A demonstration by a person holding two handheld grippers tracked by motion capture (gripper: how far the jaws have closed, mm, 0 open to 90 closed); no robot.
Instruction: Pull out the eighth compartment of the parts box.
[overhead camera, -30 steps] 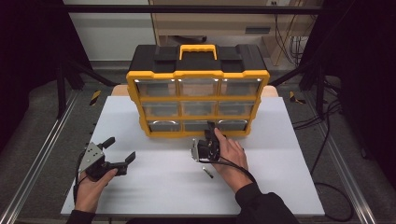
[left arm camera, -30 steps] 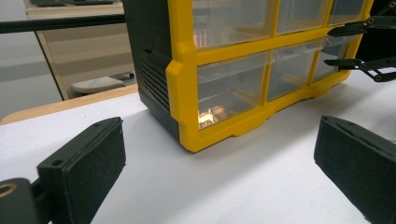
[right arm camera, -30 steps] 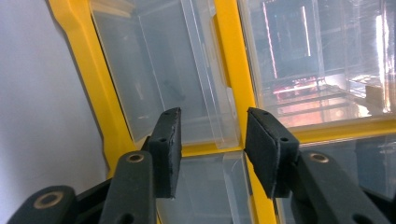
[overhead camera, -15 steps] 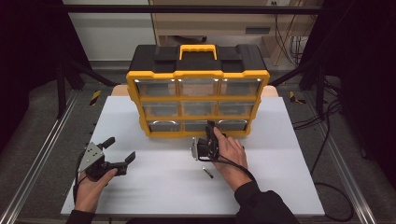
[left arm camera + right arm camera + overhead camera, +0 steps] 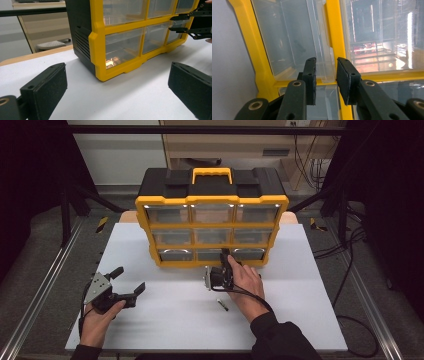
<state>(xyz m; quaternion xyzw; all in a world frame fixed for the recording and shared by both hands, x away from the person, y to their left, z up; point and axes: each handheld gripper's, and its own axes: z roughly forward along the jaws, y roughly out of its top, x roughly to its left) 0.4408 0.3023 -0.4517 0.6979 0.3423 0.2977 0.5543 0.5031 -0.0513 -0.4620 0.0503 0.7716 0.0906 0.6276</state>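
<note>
Closing your right gripper point(image 5: 325, 72) on the front lip of a clear drawer point(image 5: 294, 45) in the organizer's point(image 5: 212, 227) bottom row, you are early in the job: the pads flank the lip but do not yet look pressed, and every drawer sits flush, so the pull is, by my reading, still ahead. Your left gripper point(image 5: 127, 282) rests released and empty on the matte white table point(image 5: 170, 320). Glossy yellow frame, black ribbed shell, see-through plastic fronts; a small dark screw point(image 5: 222, 304) lies near your right hand.
</note>
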